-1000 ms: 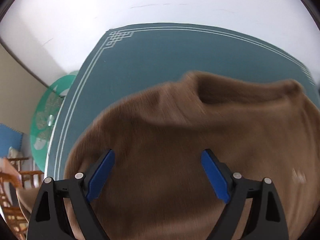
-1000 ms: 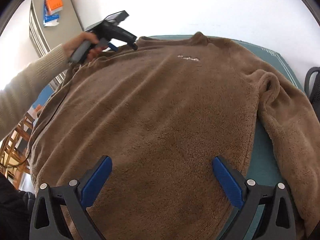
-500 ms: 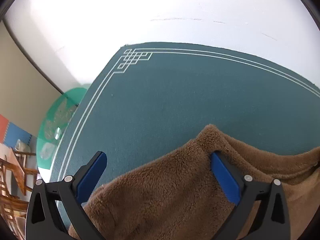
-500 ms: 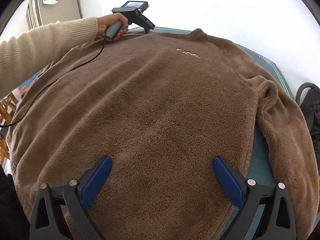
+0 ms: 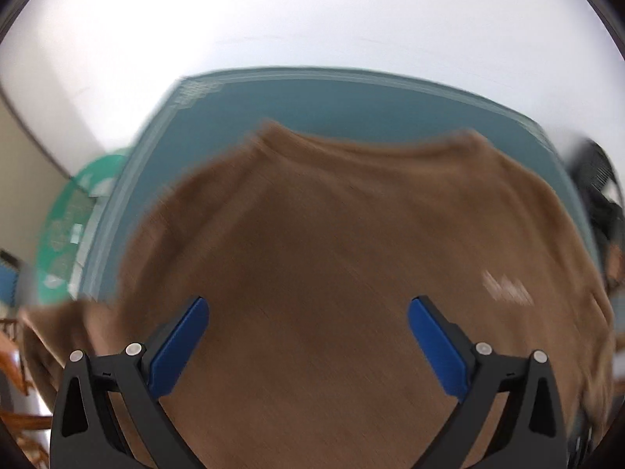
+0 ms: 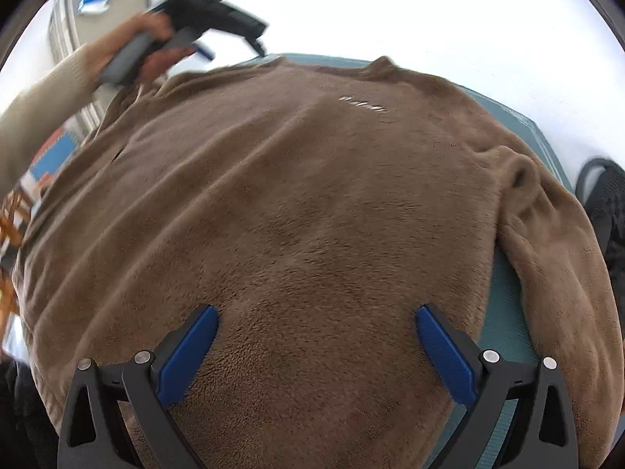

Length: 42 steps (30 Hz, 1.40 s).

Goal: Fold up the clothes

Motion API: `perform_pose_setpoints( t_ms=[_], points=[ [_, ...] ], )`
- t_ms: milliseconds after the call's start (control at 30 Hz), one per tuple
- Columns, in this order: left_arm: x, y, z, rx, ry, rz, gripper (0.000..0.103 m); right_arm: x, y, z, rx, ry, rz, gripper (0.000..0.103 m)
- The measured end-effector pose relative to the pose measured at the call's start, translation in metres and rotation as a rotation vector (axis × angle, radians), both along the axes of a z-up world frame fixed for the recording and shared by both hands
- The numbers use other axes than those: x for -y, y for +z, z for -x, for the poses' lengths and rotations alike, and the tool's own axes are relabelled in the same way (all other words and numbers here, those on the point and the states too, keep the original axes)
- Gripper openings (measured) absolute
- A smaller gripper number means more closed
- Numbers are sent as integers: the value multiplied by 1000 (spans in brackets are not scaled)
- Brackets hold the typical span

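A brown fleece sweater (image 6: 297, 203) lies spread front-up on a teal mat (image 6: 504, 312), its small white logo (image 6: 361, 104) near the far collar. One sleeve (image 6: 547, 242) lies along the right side. My right gripper (image 6: 316, 310) hovers open over the near hem area, nothing between its blue pads. A hand holds my left gripper (image 6: 234, 52) lifted above the sweater's far left shoulder. In the blurred left wrist view the left gripper (image 5: 308, 303) is open over the sweater (image 5: 332, 254), and the mat (image 5: 351, 109) shows beyond.
A white wall stands behind the table. A green round object (image 5: 66, 226) sits off the mat's left edge. A black mesh object (image 6: 605, 203) is at the right. Wooden chairs (image 6: 11, 211) and a grey cabinet (image 6: 62, 27) are at the left.
The left gripper, low at the sweater's shoulder edge half a second ago, has lifted and pulled back over the sweater, still open. The right gripper has barely moved.
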<state>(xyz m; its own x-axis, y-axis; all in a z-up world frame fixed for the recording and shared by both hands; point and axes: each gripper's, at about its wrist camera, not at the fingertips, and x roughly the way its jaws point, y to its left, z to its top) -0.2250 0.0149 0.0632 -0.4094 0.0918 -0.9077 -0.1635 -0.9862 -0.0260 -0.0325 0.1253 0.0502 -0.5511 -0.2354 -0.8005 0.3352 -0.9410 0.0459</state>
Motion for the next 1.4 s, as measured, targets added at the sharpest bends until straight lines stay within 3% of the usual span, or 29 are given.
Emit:
perform_pose_setpoints(
  t_ms=[100,233,400,467,533,633,900,1067,1133,1200,1333,1400],
  points=[
    [-17,-3,-42,15,-73,-35,103,-30,16,-19,-43,-112,85,102],
    [-28,-10,-87,34,-125,-91,103,-102,45,-75,-140,-366,176,102],
    [-29,-21,-96,45,-136,-141,103,-192,62,-144,-191,-723,195,102],
    [-28,-25,-99,49,-138,-162,103,-210,58,-164,-175,-785,178,91],
    [-27,-26,-103,71,-135,-184,103,-214,50,-174,-147,-786,157,72],
    [-27,-34,-104,108,-129,-213,103,-212,37,-165,-122,-764,152,52],
    [-25,-32,-116,88,-122,-182,103,-213,8,-139,-72,-727,150,43],
    [-22,-40,-117,111,-108,-178,103,-219,-2,-122,-33,-755,117,19],
    [-21,-42,-116,114,-112,-175,103,-224,7,-126,-72,-801,80,10],
    [-22,-43,-115,113,-111,-177,103,-234,35,-136,-193,-894,-4,7],
    [-18,-40,-113,109,-102,-200,103,-260,101,-154,-446,-1039,-35,7],
    [-16,-40,-114,108,-98,-211,103,-261,127,-148,-530,-1045,-85,7]
  ],
)
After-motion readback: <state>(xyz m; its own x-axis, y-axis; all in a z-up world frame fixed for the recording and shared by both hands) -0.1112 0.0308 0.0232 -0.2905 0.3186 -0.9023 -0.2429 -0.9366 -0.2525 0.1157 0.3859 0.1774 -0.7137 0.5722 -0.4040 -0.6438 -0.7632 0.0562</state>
